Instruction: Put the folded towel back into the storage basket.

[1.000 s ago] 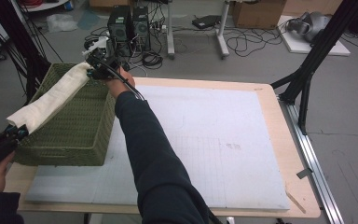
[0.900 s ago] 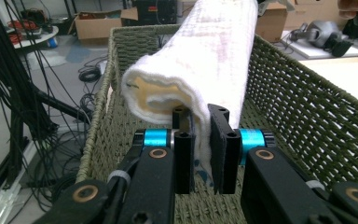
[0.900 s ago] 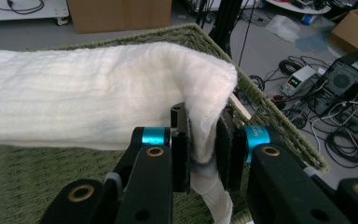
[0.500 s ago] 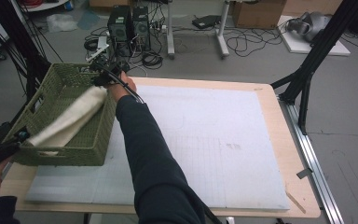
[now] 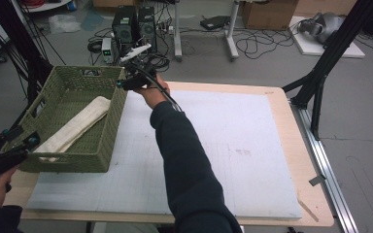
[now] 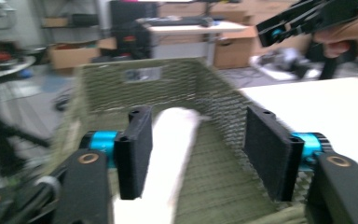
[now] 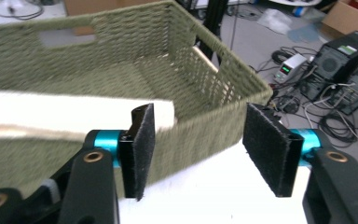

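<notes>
The rolled towel [image 5: 75, 127] lies diagonally inside the green basket [image 5: 108, 127], which stands on the white mat [image 5: 233, 145] at the table's [image 5: 291, 126] left side. The left tool [image 5: 17, 145] is released at the basket's near corner; its jaws have just been opening, and the towel's end lies between them untouched. The right tool [image 5: 126, 83] is released just outside the far right corner; its jaws have just been opening, with nothing between them.

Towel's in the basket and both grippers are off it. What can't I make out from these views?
- High view: the basket's near wall hides the towel's near end.
- Left gripper view: blurred; the left jaw covers part of the towel.
- Right gripper view: the towel runs off the left edge.
</notes>
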`<state>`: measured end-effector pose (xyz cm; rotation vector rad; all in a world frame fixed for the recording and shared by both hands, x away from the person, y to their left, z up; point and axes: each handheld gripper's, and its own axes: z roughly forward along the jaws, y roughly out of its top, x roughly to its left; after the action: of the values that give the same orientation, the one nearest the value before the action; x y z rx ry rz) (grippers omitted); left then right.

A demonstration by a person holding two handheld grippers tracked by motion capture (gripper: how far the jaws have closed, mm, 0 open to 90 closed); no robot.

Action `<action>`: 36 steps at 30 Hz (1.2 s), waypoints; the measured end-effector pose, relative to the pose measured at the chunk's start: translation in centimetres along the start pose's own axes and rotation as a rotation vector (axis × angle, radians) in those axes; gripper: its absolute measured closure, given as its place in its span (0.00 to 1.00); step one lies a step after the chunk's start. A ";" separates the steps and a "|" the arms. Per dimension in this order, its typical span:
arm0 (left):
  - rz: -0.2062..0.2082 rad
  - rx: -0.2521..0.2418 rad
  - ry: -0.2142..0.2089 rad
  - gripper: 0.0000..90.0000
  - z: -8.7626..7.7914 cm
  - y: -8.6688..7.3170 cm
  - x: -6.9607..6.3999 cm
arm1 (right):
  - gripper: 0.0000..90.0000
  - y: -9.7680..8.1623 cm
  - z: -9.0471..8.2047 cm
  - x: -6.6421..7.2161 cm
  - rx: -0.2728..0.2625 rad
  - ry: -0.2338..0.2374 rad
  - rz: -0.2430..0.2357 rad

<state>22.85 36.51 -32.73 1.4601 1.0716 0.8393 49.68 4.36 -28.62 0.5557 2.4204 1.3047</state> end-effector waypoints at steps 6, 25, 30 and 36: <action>-0.041 -0.013 -0.061 0.29 2.2 0.2 -2.2 | 0.37 -3.2 -3.7 -0.6 -0.015 0.002 0.015; -0.018 0.011 -0.250 0.21 8.3 0.2 -8.9 | 0.12 -12.7 -13.0 -2.6 -0.057 -0.106 0.158; 0.009 -0.002 -0.318 0.22 9.8 -0.3 -10.8 | 0.12 -14.6 -15.6 -2.2 -0.080 -0.116 0.164; 0.051 0.003 -0.347 0.22 11.5 -1.2 -13.2 | 0.12 -17.3 -18.8 -1.7 -0.068 -0.132 0.172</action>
<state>28.73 20.11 -35.03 1.5723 0.7777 0.5903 39.32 -18.57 -33.28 0.8199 2.2538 1.3664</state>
